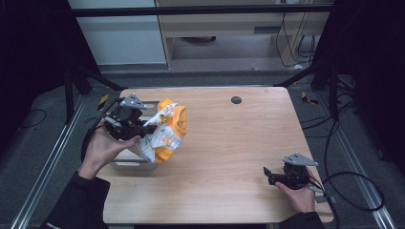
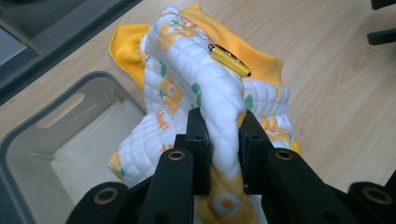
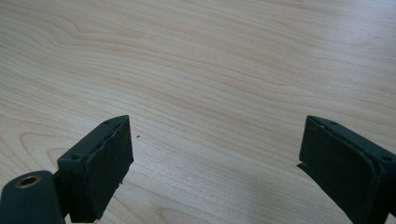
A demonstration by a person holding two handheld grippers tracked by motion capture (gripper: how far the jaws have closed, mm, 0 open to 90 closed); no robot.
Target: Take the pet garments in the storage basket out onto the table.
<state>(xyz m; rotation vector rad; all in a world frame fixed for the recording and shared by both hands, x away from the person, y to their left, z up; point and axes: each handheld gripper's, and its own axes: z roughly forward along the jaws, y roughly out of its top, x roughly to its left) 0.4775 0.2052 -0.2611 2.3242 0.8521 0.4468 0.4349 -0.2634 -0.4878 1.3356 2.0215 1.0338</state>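
Note:
A quilted white garment (image 1: 165, 133) with orange flower prints and an orange collar hangs bunched above the table's left side. My left gripper (image 1: 145, 129) is shut on a thick fold of the garment (image 2: 219, 98), whose cloth bulges up between the two black jaws of the left gripper (image 2: 225, 140). A yellow clip or tag (image 2: 229, 60) shows on the cloth near the orange collar. My right gripper (image 1: 268, 174) rests low over the table's front right, held in a hand. The right gripper (image 3: 215, 163) is open, with bare wood between its jaws.
A grey plastic bin (image 2: 56, 140) with a slotted handle stands just left of and under the garment, at the table's left edge (image 1: 128, 162). A small dark round hole (image 1: 236, 99) marks the tabletop at the back. Cables lie on the floor to the right.

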